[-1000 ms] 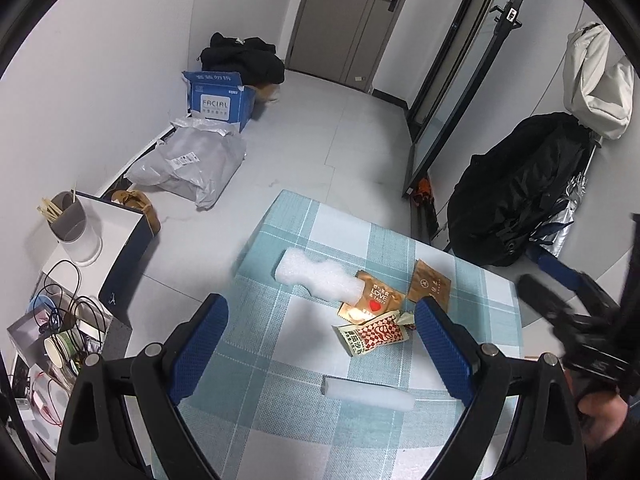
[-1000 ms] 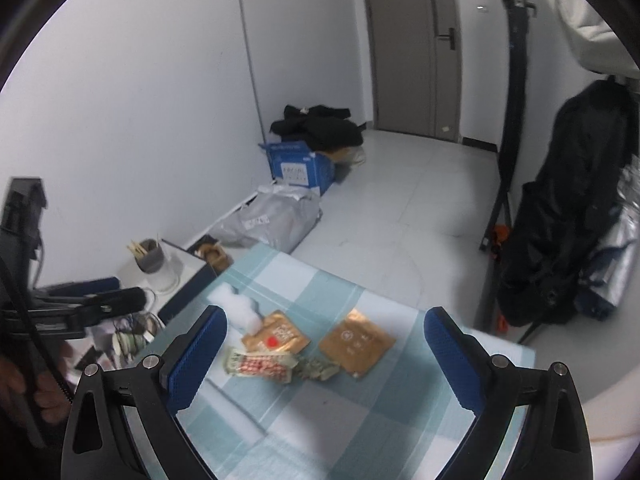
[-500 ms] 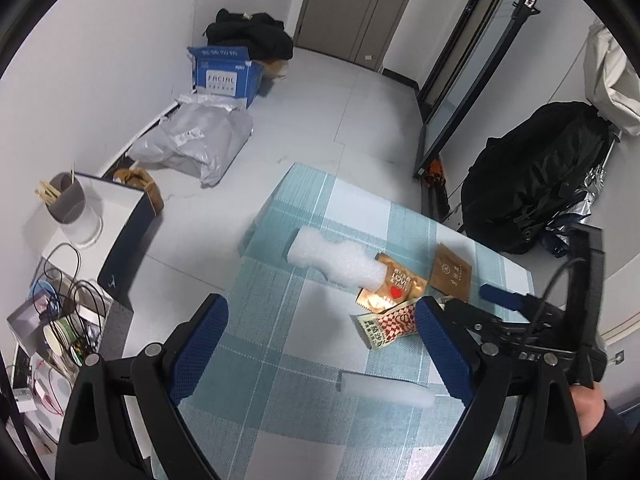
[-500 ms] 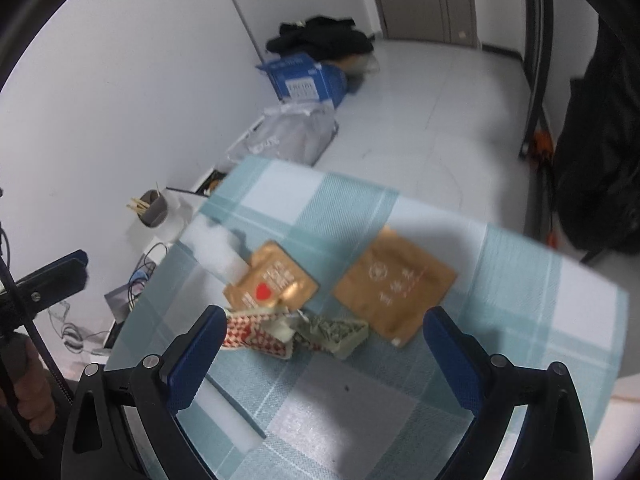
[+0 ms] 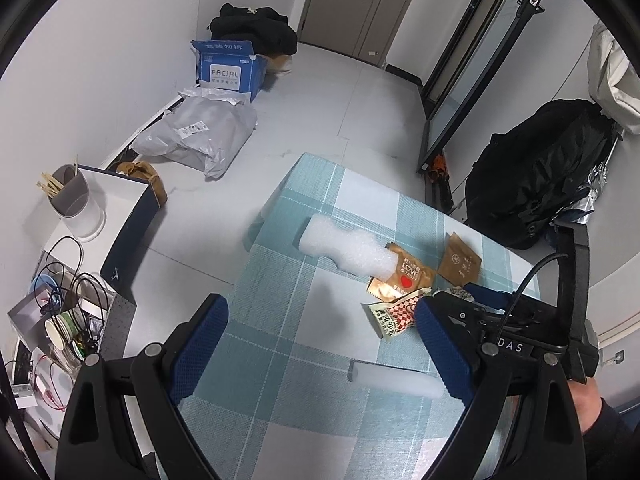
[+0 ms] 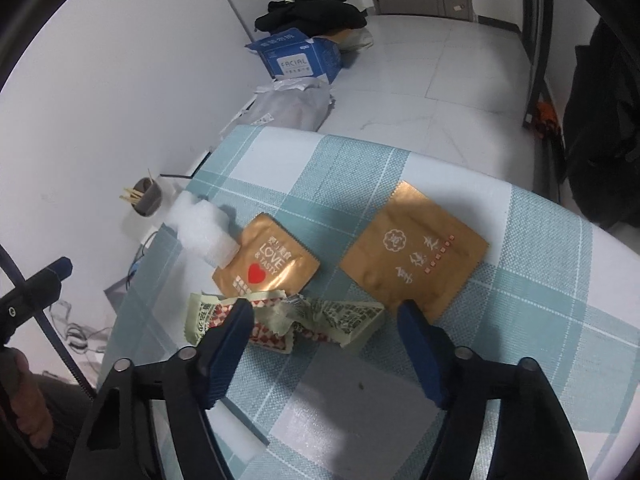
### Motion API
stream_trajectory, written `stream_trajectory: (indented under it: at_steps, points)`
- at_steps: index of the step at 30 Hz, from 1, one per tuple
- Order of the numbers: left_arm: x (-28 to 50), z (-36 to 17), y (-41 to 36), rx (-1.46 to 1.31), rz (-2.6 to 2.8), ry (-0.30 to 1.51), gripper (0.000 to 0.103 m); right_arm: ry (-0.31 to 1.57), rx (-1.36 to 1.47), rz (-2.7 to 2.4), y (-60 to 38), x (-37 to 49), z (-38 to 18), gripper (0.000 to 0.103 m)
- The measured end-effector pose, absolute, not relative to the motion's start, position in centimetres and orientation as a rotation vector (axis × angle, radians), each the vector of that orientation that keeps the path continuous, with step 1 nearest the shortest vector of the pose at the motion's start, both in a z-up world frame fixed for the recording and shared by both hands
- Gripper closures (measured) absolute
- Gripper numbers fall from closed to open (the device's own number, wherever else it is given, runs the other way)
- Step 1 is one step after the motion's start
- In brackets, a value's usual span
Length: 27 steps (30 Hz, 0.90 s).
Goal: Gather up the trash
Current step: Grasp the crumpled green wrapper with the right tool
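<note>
On the teal checked tablecloth point(image 6: 520, 340) lie a crumpled pale-green wrapper point(image 6: 344, 316), a red-checked wrapper point(image 6: 272, 332), a gold packet with a red heart point(image 6: 268, 264) and a gold packet with white characters point(image 6: 416, 252). My right gripper point(image 6: 326, 322) is low over the crumpled wrappers. Its jaws are closing with the wrappers between them, and the right pad still stands clear. My left gripper point(image 5: 320, 352) hangs open and empty over the cloth point(image 5: 288, 312). In front of it lie a white foam bar point(image 5: 396, 380), a knobbly foam piece point(image 5: 344, 248) and the red-checked wrapper point(image 5: 394, 314). The right gripper point(image 5: 480, 304) shows behind my right finger.
On the floor past the table stand a blue FACIAL box point(image 5: 228, 68), a grey mailer bag point(image 5: 200, 132) and a black backpack point(image 5: 540, 168). Left of the table, a white box carries a cup of sticks point(image 5: 68, 196), with cables and cups beside it.
My right gripper has dropped toward the table and tipped downward, coming over the crumpled wrappers, and its jaws have narrowed. The left gripper has stayed nearly in place.
</note>
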<state>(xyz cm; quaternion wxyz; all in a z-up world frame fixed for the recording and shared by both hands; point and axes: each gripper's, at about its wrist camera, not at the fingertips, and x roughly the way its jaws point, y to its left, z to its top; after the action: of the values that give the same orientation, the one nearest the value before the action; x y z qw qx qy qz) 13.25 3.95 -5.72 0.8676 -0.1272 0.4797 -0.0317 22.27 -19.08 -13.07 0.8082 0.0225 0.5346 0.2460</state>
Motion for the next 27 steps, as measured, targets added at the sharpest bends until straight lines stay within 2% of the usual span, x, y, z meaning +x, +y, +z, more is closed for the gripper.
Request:
stream_trajectory:
  at_steps: [2, 10, 19, 25, 27]
  points:
    - [13.2, -5.7, 4.1, -0.273, -0.068, 1.001, 0.011, 1.139, 0.029, 0.532, -18.8, 22.1, -13.0, 0.037]
    - [13.1, -5.6, 4.0, -0.261, -0.061, 0.991, 0.011, 1.115, 0.018, 0.530, -18.8, 21.7, -13.1, 0.041]
    - [12.9, -5.7, 3.7, -0.252, -0.060, 0.992, 0.011, 1.100, 0.033, 0.514, -19.5, 21.5, -13.0, 0.055]
    - [12.6, -5.5, 3.8, -0.260, -0.040, 0.972, 0.011, 1.076, 0.012, 0.507, -19.5, 21.2, -12.6, 0.064]
    - [12.6, -5.4, 3.7, -0.255, -0.037, 0.969, 0.011, 1.082, 0.000, 0.504, -19.5, 21.1, -12.8, 0.074]
